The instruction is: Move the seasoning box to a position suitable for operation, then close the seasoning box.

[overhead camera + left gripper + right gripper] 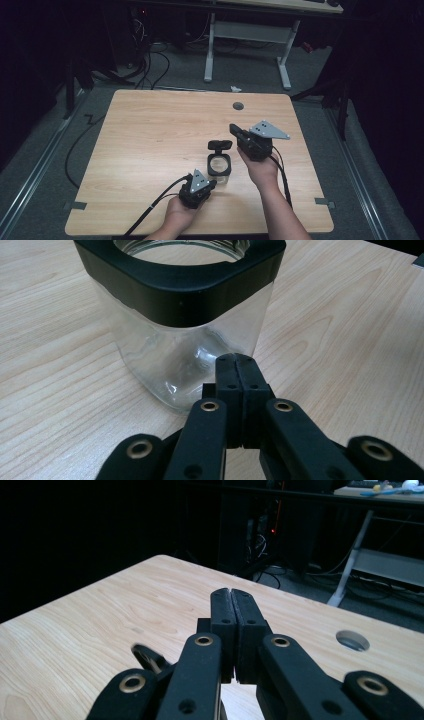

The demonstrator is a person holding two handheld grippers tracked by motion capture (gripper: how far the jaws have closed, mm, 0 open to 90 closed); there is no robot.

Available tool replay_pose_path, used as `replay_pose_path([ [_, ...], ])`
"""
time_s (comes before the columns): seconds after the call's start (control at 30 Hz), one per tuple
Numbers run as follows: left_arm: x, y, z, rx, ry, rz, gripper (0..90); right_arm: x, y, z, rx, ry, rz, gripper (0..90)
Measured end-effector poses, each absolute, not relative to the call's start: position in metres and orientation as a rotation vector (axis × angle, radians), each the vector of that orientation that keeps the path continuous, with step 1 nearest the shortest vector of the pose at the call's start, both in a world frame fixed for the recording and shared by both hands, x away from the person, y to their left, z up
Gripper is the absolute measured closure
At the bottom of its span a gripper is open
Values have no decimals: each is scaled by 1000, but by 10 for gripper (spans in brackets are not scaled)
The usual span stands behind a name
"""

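Both tongs, left (235, 365) and right (233, 600), are closed on nothing (likely idle), flanking the open glass jar (219, 165) on the tabletop (150, 140).

- In my left gripper view, the square clear glass jar with the black plastic collar (185, 315) runs off the top edge, so I cannot see its whole mouth.
- The left gripper (235, 362), pressed shut, covers part of the jar's lower corner.
- In my high view, the small black lid-like piece (220, 145) behind the jar is too small to identify.
- My right gripper (233, 597) hides the tabletop below it; a dark ring-shaped part (148, 658) beside it is blurred.
- The pale wooden table (150, 145) loses its near edge behind my forearms.
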State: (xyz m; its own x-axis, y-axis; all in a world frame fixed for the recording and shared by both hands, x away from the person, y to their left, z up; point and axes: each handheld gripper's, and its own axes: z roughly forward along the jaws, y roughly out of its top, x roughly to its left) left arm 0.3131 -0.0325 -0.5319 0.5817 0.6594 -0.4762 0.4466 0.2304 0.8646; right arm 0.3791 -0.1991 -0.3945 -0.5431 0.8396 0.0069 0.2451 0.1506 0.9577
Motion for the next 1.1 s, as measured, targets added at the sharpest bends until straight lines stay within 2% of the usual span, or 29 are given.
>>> replay_pose_path([
  [0.5,314,-31,-531,1388,1028,182,900,385,-185,-402,1017,1947,1374,893],
  [1.1,314,-30,-531,1377,1028,180,900,350,-177,-427,986,2016,1353,888],
])
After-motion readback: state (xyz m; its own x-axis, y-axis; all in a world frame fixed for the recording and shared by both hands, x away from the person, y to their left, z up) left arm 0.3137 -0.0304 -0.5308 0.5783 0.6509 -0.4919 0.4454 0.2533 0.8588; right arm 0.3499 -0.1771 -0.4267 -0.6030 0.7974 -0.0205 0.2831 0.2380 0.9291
